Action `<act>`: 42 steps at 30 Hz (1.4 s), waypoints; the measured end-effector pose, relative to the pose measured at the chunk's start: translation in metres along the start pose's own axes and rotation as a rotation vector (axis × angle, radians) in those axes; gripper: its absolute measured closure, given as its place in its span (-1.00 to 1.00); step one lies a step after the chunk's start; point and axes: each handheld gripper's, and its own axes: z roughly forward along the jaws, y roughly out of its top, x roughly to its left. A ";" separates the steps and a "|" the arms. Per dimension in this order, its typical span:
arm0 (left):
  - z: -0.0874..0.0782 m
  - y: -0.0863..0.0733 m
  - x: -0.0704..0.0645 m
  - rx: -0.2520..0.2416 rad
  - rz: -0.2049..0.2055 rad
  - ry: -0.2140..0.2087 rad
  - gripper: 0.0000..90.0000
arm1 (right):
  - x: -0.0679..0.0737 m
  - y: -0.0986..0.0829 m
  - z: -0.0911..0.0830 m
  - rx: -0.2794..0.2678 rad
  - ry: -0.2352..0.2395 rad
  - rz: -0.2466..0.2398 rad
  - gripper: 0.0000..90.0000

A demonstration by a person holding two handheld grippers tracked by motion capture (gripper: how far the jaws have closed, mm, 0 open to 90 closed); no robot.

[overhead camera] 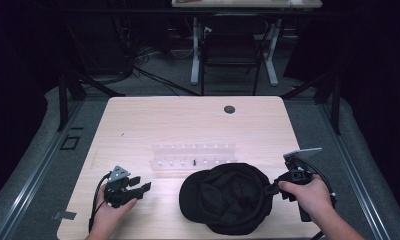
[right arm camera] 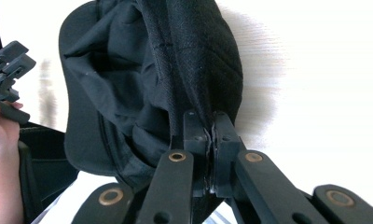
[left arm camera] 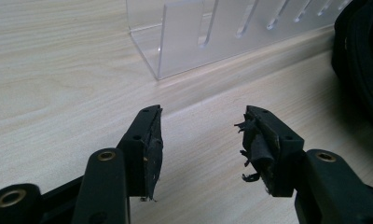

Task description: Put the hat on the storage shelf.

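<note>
Fingers [left arm camera: 149, 144] of my left gripper [left arm camera: 201, 140], 2 in number, stood spread apart with nothing between them: black, blocky, brass-riveted at the joints, their pad linings frayed and ragged. My left hand [overhead camera: 110, 212] held that gripper [overhead camera: 138, 189] low over the front left part of the table.

My right gripper [right arm camera: 211, 140], same black build, had its jaws pressed together on the rim of the cap [right arm camera: 152, 79]; a fold of fabric ran pinched between them. My right hand [overhead camera: 310, 192] held it [overhead camera: 273, 189] at the cap's right edge.

Item: 1 cap [overhead camera: 228, 197], black woven cloth, soft and creased, lying crown-down with its hollow lining facing up and its rounded stiff brim to the left, at the front centre of the table.

Item: 1 rack [overhead camera: 193, 155], clear acrylic, 2 long rows of short upright pegs, just behind the cap. From the left gripper view, the rack [left arm camera: 208, 35] showed glossy, square-cornered walls.

Surface: table [overhead camera: 138, 120], pale wood-grain laminate, rounded corners, 1 dark round grommet [overhead camera: 229, 109] near the far edge.

Room: dim, grey floor; 1 dark chair [overhead camera: 230, 50] and a white-legged desk [overhead camera: 248, 4] beyond; black cables trailing on the floor at far left.
</note>
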 end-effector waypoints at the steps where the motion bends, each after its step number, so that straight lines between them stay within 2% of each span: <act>1: 0.000 0.000 0.000 -0.001 0.000 0.001 0.06 | 0.001 0.001 -0.002 0.010 0.005 -0.009 0.95; 8: 0.000 0.000 0.000 0.003 -0.001 -0.001 0.06 | 0.011 0.002 -0.016 0.021 0.023 -0.029 0.95; 9: 0.000 0.000 0.000 0.002 -0.001 -0.001 0.06 | 0.014 0.000 -0.015 -0.016 0.035 0.006 0.95; 10: 0.000 0.000 0.000 0.002 -0.001 -0.001 0.06 | 0.013 0.002 -0.018 0.009 0.033 -0.020 0.95; 11: 0.000 0.000 0.000 0.002 0.000 -0.001 0.06 | 0.015 0.001 -0.020 0.003 0.035 -0.018 0.95; 15: 0.000 0.000 0.000 0.000 0.000 0.001 0.06 | 0.019 0.002 -0.027 0.023 0.083 -0.013 0.95; 17: 0.000 0.000 0.000 0.003 0.000 -0.001 0.06 | 0.023 0.001 -0.028 -0.007 0.117 0.008 0.95; 19: 0.000 0.000 0.000 0.003 0.001 -0.002 0.06 | 0.024 0.002 -0.032 0.015 0.138 -0.009 0.95; 23: 0.000 0.000 0.000 0.004 0.001 -0.001 0.06 | 0.030 0.002 -0.034 0.001 0.166 -0.020 0.95; 25: 0.000 0.000 0.000 0.003 0.000 -0.002 0.05 | 0.032 0.002 -0.035 0.004 0.187 -0.039 0.95; 28: 0.000 0.000 0.000 -0.008 -0.004 0.001 0.03 | 0.041 0.002 -0.037 -0.008 0.233 -0.041 0.95; 29: 0.001 0.000 0.001 -0.008 -0.005 -0.002 0.03 | 0.041 0.002 -0.037 -0.008 0.233 -0.041 0.95; 31: 0.001 0.000 0.001 -0.008 -0.005 -0.002 0.02 | 0.044 0.002 -0.040 0.006 0.254 -0.069 0.95; 40: 0.001 0.000 0.001 -0.009 -0.003 -0.002 0.01 | 0.058 0.004 -0.045 -0.005 0.330 -0.086 0.95; 42: 0.001 0.000 0.001 -0.009 -0.004 -0.002 0.01 | 0.062 0.005 -0.044 -0.018 0.340 -0.076 0.95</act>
